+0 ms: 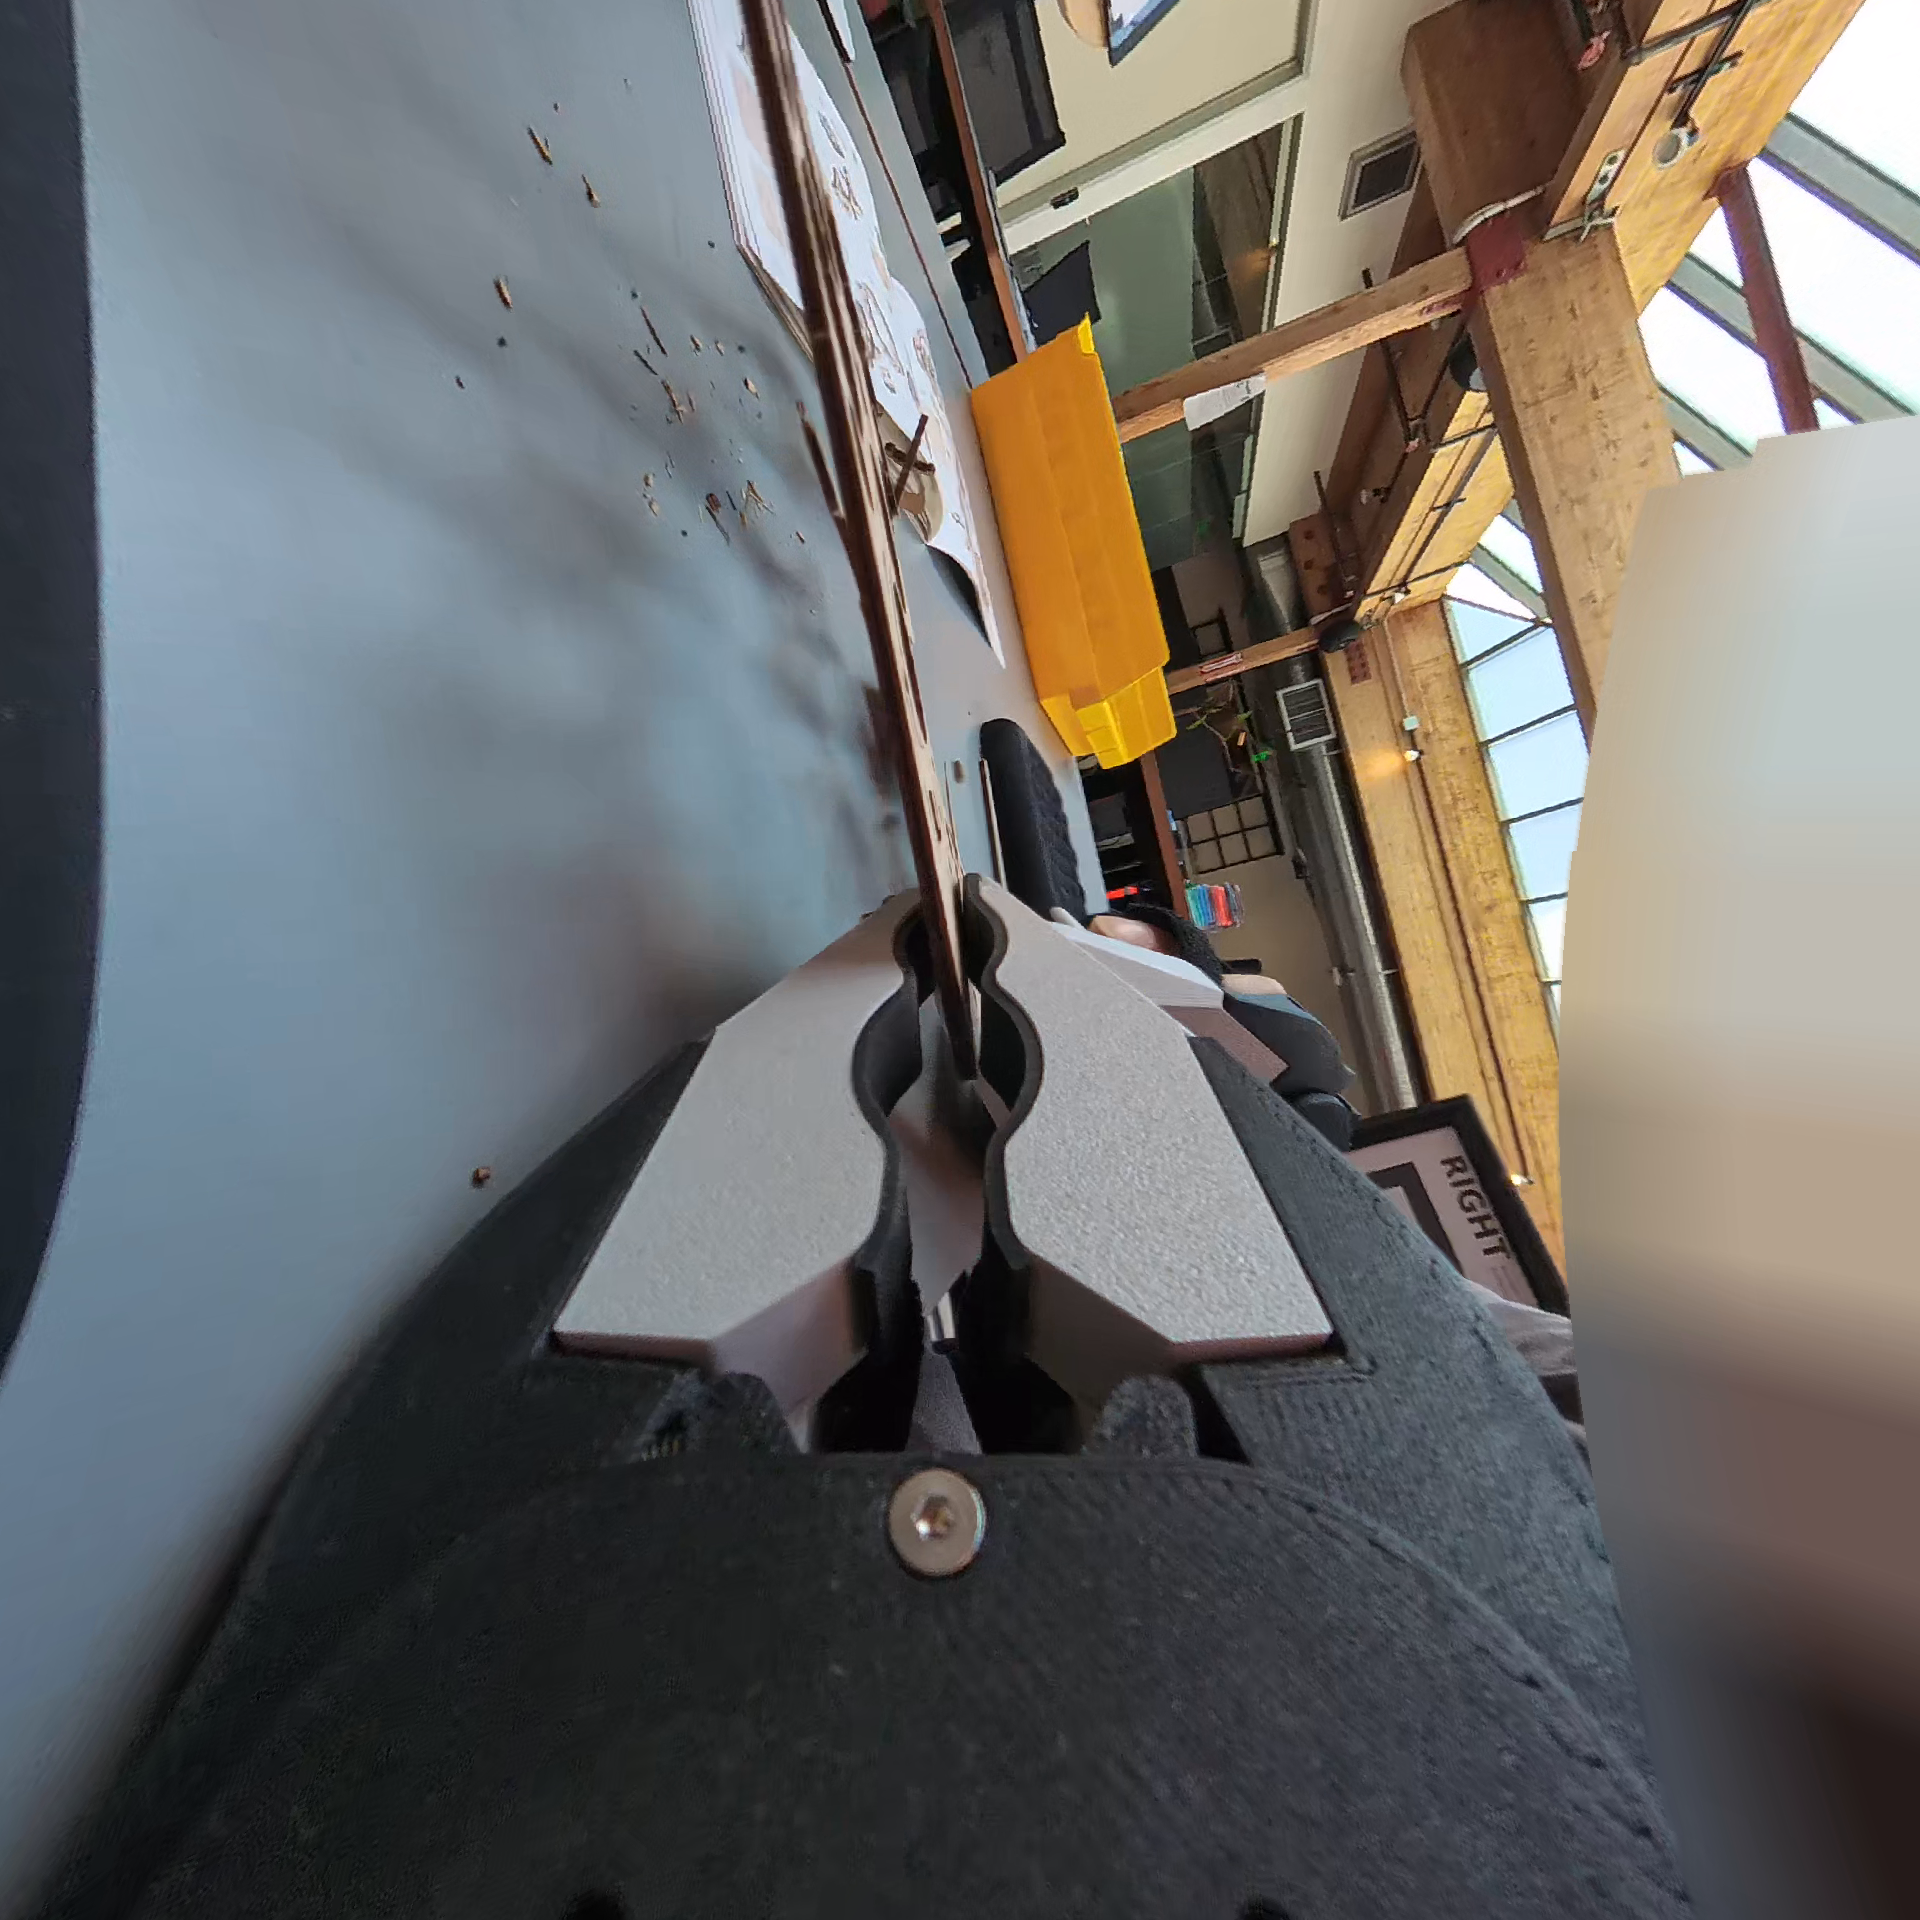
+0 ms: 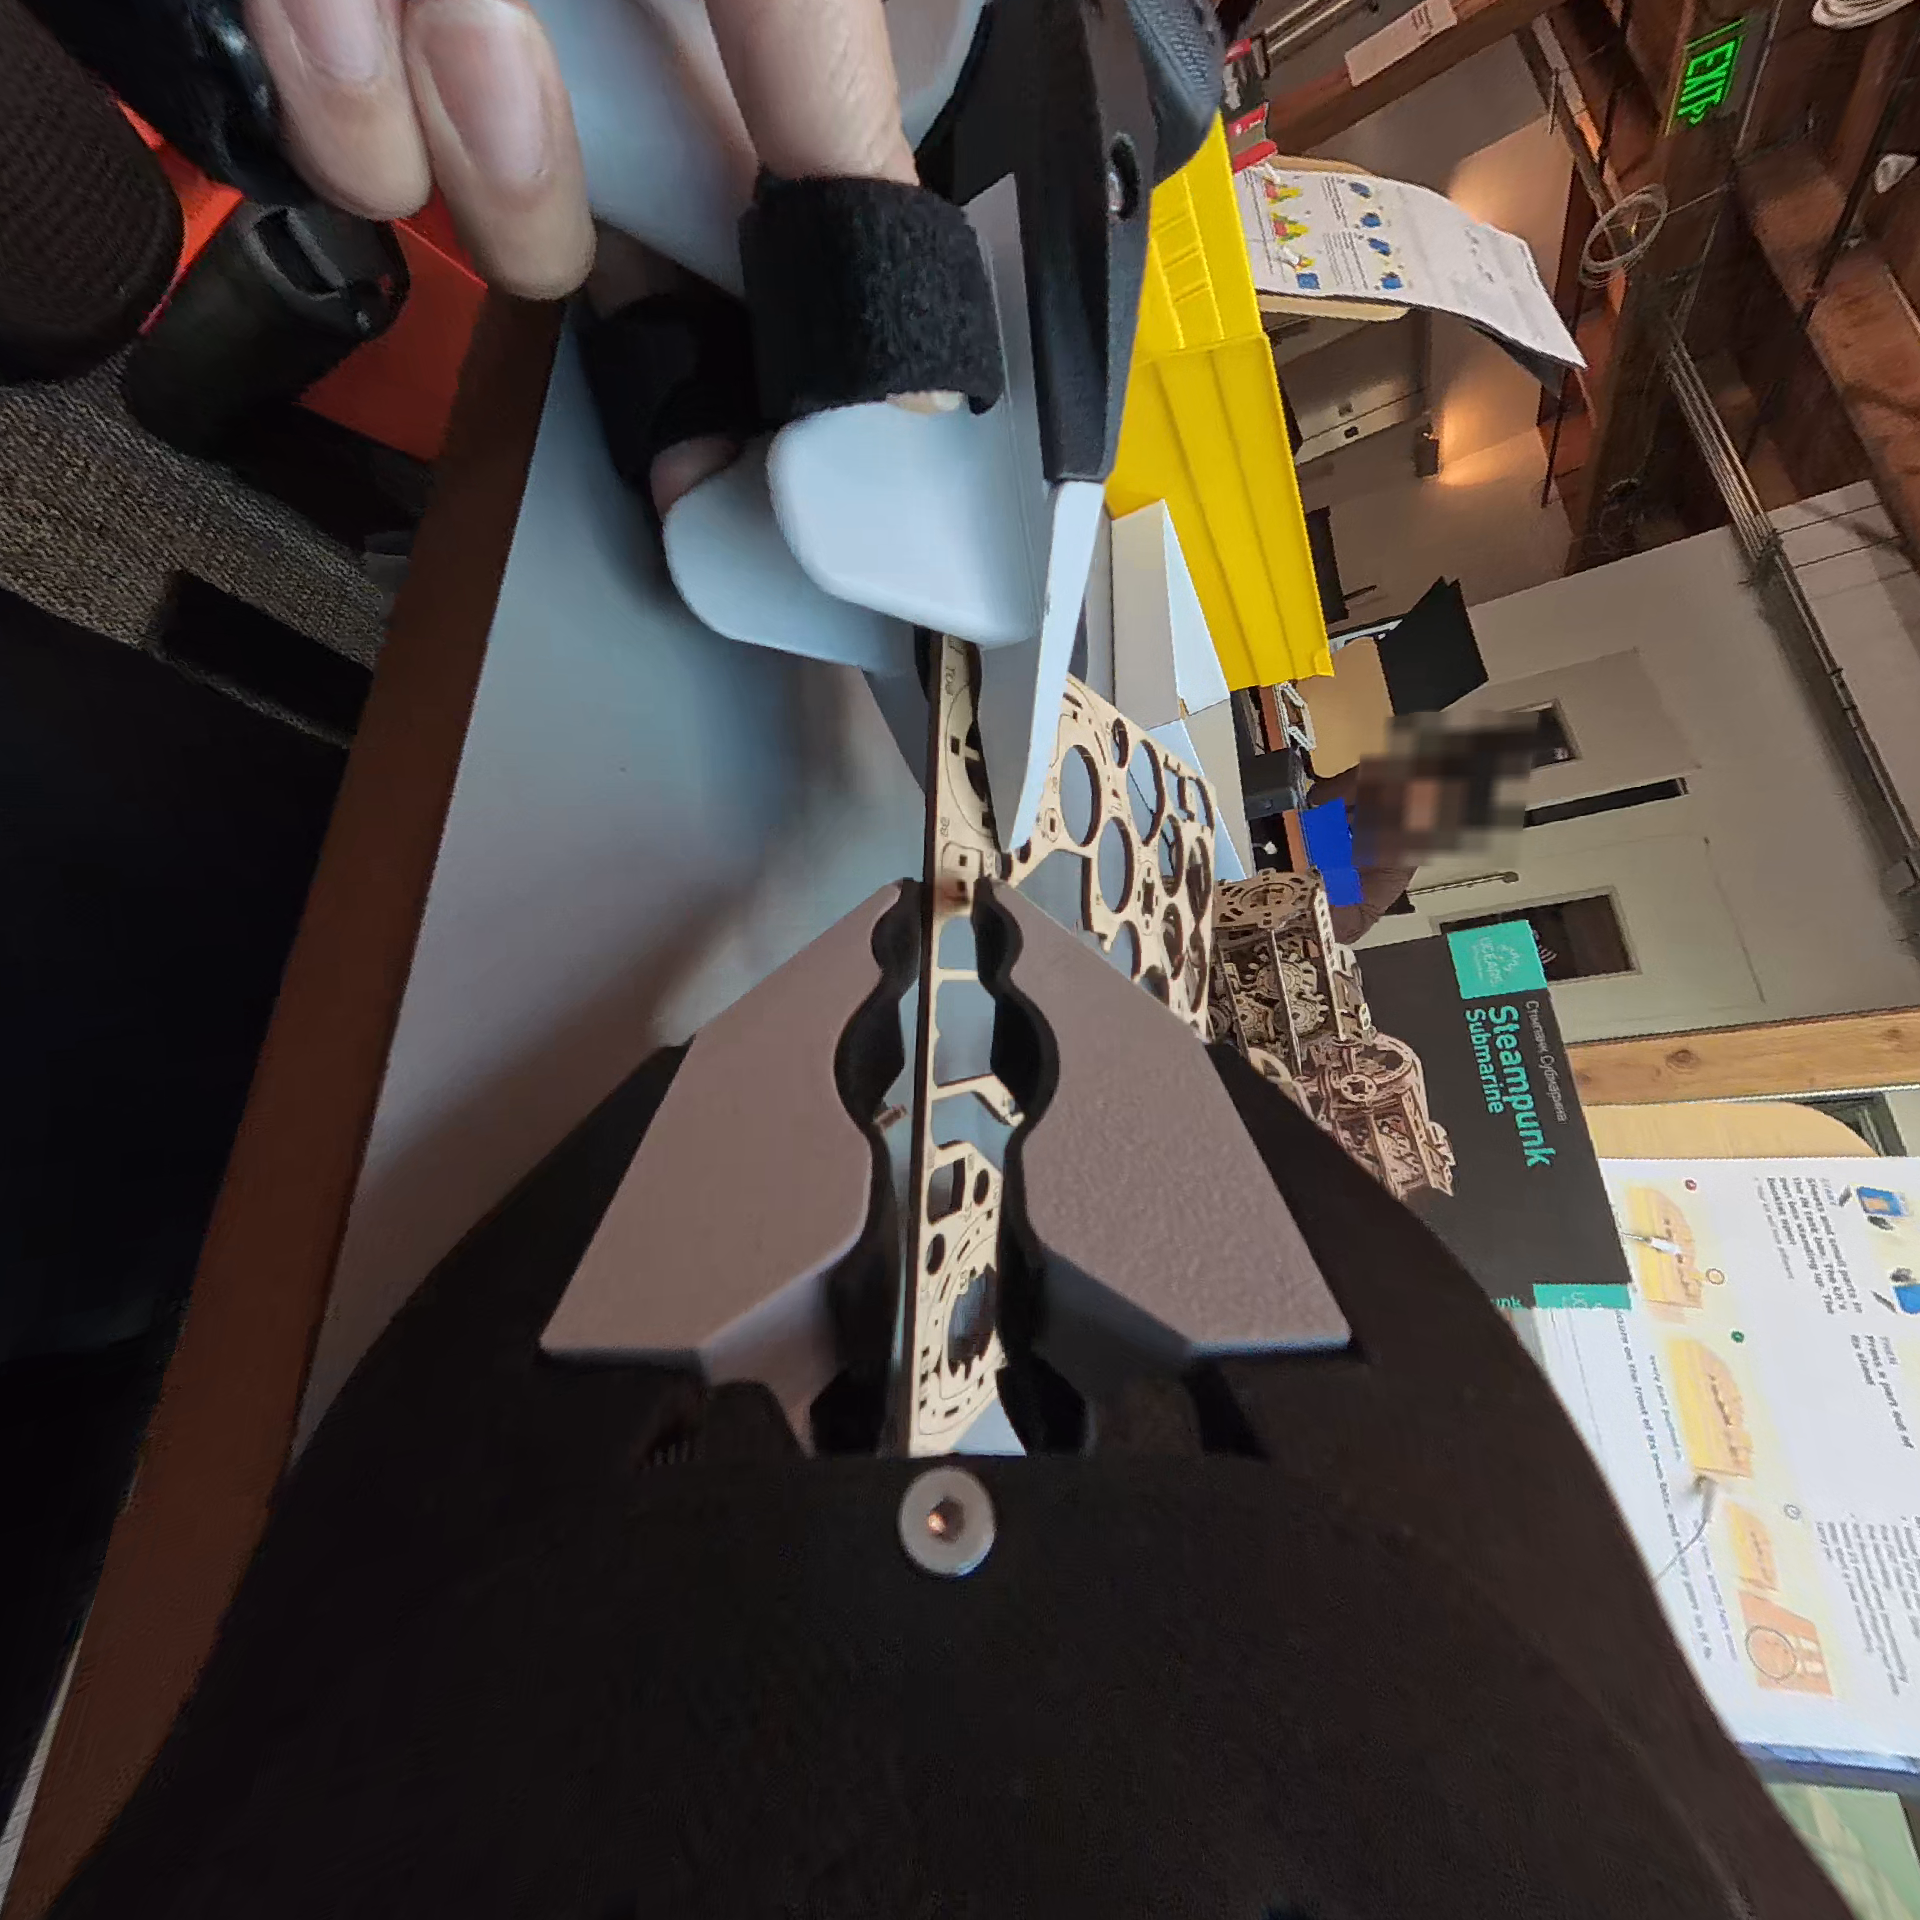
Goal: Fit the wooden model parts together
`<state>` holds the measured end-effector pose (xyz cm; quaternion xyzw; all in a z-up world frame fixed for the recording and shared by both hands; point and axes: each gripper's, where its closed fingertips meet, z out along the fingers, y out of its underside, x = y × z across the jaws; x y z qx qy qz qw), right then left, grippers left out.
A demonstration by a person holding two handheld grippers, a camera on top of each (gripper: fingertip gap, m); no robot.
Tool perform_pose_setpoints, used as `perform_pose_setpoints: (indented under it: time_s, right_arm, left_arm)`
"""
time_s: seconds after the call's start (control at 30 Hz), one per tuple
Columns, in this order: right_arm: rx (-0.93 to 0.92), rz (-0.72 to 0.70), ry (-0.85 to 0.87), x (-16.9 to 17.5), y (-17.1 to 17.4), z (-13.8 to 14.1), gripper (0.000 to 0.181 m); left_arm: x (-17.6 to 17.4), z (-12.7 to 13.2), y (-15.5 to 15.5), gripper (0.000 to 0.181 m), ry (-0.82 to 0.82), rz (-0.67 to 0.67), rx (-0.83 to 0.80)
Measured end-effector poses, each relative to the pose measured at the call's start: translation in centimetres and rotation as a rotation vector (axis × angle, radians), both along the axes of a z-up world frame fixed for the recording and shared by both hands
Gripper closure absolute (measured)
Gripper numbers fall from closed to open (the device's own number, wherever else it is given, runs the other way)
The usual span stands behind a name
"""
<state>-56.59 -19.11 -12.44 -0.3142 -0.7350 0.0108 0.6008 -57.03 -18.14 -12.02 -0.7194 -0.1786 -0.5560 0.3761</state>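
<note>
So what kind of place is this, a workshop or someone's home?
Probably a workshop or makerspace, not a home: heavy timber beams overhead, yellow parts bins on the table, and a lit exit sign.

Both wrist views rolled sideways, close — share wooden sheet [image 1: 831, 343].

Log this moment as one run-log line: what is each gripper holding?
left gripper: shut on wooden sheet edge | right gripper: shut on the same wooden sheet | sheet held edge-on above grey table

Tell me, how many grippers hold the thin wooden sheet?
2. The left gripper clamps one end of the wooden sheet, and the right gripper clamps the opposite end. No further gripper appears in either view.
</note>
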Motion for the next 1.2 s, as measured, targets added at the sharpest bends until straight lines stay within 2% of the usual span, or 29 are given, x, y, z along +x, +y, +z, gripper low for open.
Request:
perform_pose_setpoints:
  time_s: [0.27,0.47,0.8,1.2]
  right_arm:
    - [-0.189,0.04,0.043,0.1,-0.5,0.6,0.166]
    - [-0.063,-0.002,0.011,-0.3,-0.2,0.2,0.169]
    - [-0.01,-0.086,-0.031,-0.8,0.4,-0.5,0.171]
    - [-0.091,-0.111,-0.057,-0.7,0.2,-1.5,0.172]
  left_arm:
    - [-0.1,0.2,0.0,0.18,-0.021,0.004,0.007]
    - [-0.2,0.3,0.1,0.18,-0.027,0.014,0.005]
    - [-0.4,-0.3,0.3,0.181,0.014,0.044,-0.03]
    - [-0.5,-1.3,0.3,0.181,0.115,0.076,-0.066]
